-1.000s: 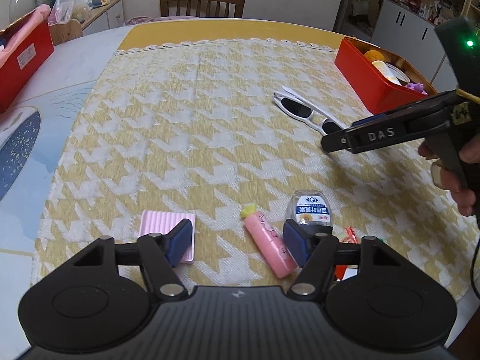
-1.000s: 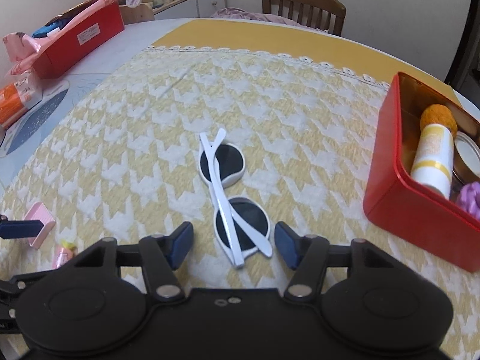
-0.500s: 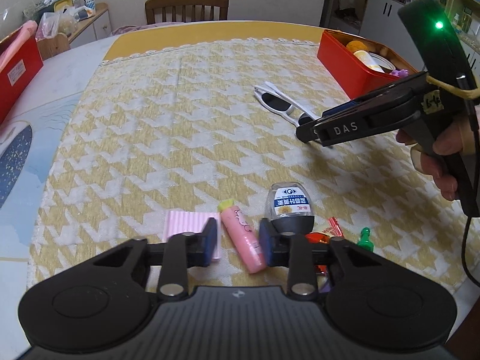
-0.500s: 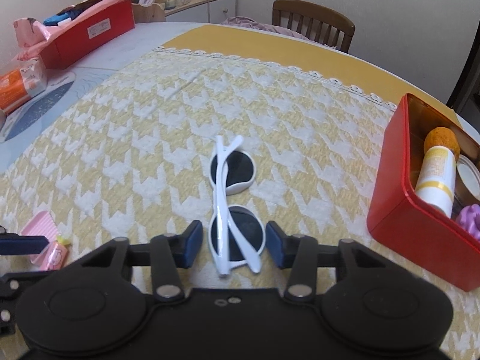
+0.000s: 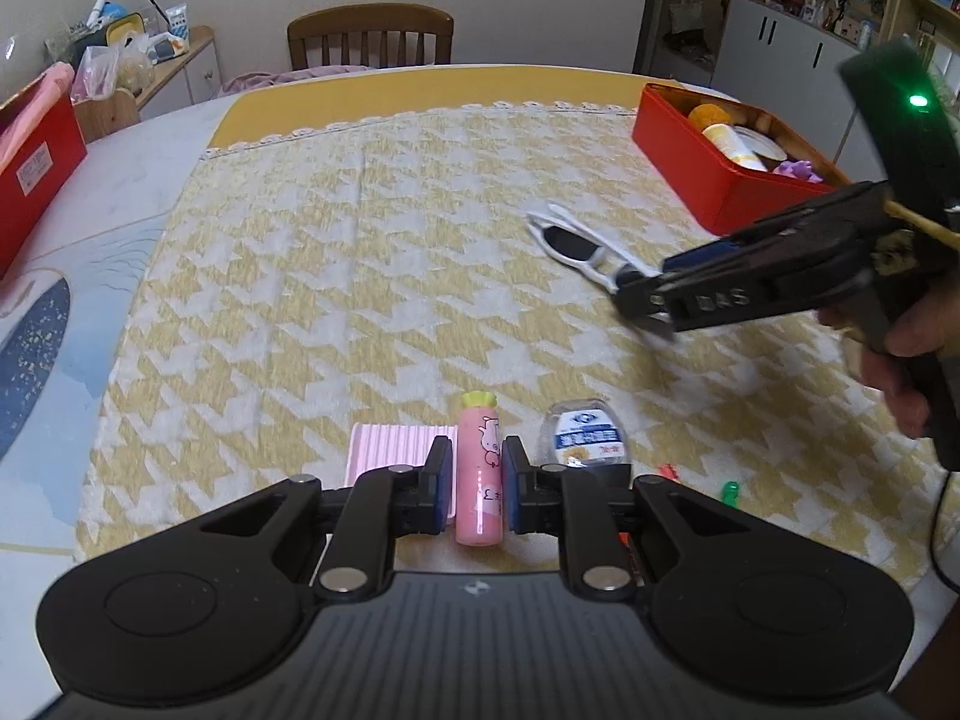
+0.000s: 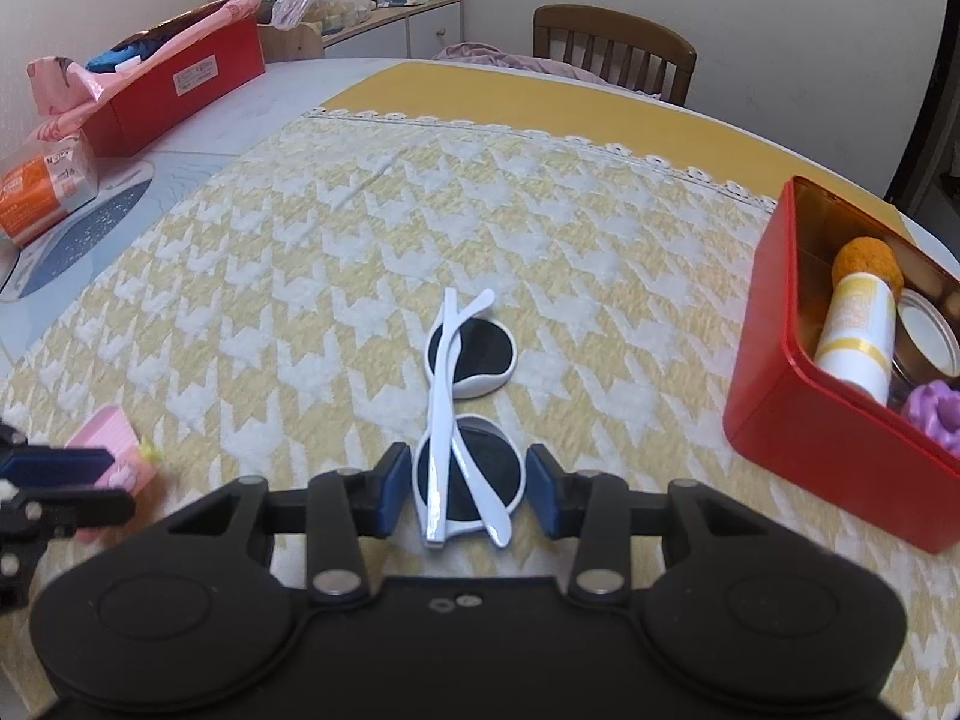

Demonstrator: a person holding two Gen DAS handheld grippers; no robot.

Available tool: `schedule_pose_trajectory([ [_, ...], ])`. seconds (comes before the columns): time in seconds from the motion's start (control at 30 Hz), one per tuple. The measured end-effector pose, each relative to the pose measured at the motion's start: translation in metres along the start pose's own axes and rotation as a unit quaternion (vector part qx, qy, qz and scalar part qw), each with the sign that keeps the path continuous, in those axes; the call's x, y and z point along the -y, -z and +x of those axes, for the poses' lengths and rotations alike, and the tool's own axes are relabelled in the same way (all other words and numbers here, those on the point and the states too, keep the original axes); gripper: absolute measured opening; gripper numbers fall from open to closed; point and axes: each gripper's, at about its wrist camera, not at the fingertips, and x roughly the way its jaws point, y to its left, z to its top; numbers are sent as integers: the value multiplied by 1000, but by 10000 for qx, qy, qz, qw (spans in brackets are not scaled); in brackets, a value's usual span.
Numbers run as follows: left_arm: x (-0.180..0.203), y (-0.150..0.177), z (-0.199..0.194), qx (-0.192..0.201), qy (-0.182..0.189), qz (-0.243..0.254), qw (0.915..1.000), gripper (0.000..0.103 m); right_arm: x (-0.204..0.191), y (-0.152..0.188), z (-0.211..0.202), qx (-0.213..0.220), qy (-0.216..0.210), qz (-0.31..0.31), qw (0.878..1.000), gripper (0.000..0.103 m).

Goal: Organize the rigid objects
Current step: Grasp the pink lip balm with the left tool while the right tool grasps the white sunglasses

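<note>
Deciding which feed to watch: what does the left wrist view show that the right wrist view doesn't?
Only left wrist: the left tongs shut on the pink tube, and the clear case.

Only right wrist: the right tongs straddling one lens of the sunglasses, apparently not touching.

Both: sunglasses, red tin, pink pad, houndstooth cloth.

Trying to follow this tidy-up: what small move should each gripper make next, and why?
Probably close and lift. The left hand-held gripper has its pads right against the pink tube; the right hand-held gripper straddles the near lens of the white sunglasses, with gaps. The open red tin looks like the destination.
</note>
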Motion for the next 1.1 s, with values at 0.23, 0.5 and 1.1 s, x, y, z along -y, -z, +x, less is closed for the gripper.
schedule_pose_trajectory([
  [0.23,-17,-13,18,128,-235,14,9996,17,4,11,-7,-46,67,53,10000,41],
  [0.5,-39,-14,26,41,-207,-158,9997,17,3,20,-12,-91,43,44,9999,41],
  [1.1,-8,-15,17,171,-307,105,9993,17,3,21,-12,-103,-21,40,9999,41],
])
